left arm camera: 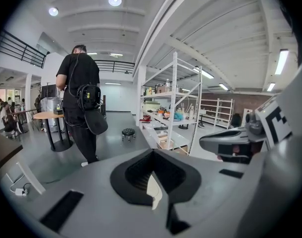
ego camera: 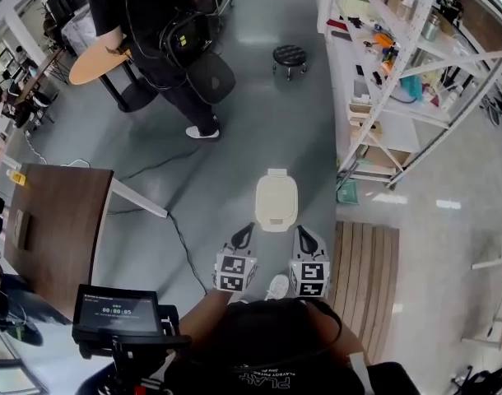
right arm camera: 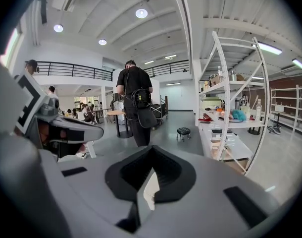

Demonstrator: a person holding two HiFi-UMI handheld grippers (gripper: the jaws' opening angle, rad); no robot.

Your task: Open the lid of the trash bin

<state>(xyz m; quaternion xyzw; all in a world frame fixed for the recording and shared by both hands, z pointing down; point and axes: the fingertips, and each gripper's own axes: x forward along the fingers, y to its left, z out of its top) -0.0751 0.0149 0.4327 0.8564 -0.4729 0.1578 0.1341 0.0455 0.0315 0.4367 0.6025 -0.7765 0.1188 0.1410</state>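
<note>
The trash bin point(ego camera: 276, 200) stands on the grey floor just ahead of me, and its cream lid lies flat and closed. My left gripper point(ego camera: 244, 236) hovers at the bin's near left corner, apart from it. My right gripper point(ego camera: 304, 239) is at the near right corner. Both point forward with jaws together and nothing held. In the left gripper view the left gripper point(left arm camera: 153, 152) shows only a cream sliver of the bin point(left arm camera: 155, 191) through the slit between its jaws. The right gripper point(right arm camera: 151, 150) shows the same cream sliver point(right arm camera: 150, 190) in its own view.
A person in black point(ego camera: 156, 31) stands ahead on the left beside a round table point(ego camera: 93, 62). A black stool point(ego camera: 290, 56) sits further back. White shelving point(ego camera: 399, 81) runs along the right, with wooden slats point(ego camera: 363, 274) near my feet. A brown table point(ego camera: 58, 220) and a floor cable point(ego camera: 181, 237) lie left.
</note>
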